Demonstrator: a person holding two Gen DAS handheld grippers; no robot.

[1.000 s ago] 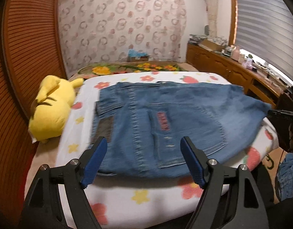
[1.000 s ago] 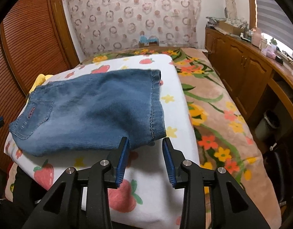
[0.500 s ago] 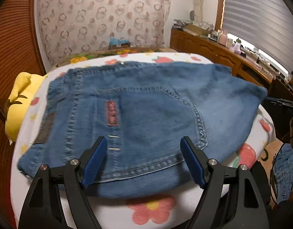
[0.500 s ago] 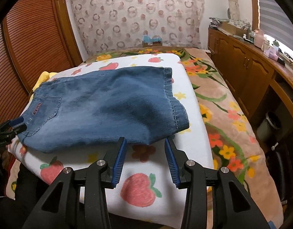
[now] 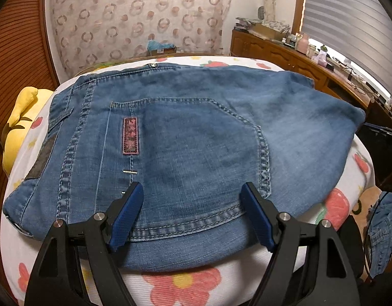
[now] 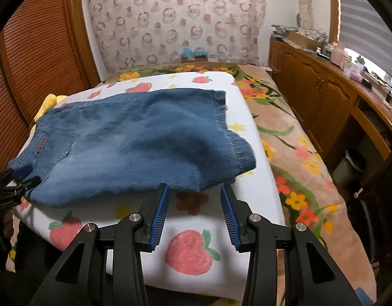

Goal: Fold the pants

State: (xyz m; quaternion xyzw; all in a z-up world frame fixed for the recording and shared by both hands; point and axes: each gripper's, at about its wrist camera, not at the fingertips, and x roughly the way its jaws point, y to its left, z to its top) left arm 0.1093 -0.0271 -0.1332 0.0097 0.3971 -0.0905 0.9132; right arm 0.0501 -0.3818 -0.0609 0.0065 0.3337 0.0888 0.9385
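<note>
Folded blue denim pants [image 5: 185, 132] lie flat on a white fruit-print pad [image 5: 55, 262]; a back pocket with a pink label faces up. My left gripper [image 5: 192, 188] hovers open and wide over the pocket end's near edge, with nothing pressed between its blue pads. In the right wrist view the pants [image 6: 134, 137] stretch from the pocket at left to the hems at right. My right gripper [image 6: 194, 191] stands open at the near fold edge, with the bare pad [image 6: 247, 132] showing between its fingers. The left gripper [image 6: 17, 178] shows at that view's left edge.
A yellow plush toy [image 5: 20, 127] lies left of the pad against slatted wooden doors [image 6: 37, 51]. A floral blanket [image 6: 293, 140] covers the bed to the right, then wooden cabinets [image 6: 323, 97] and a bin [image 6: 351, 165]. Another denim piece [image 5: 382, 229] hangs low at right.
My left gripper has come forward and down, so the pocket end now fills its view. The right jaws have widened slightly, and the near hem corner now lies farther right.
</note>
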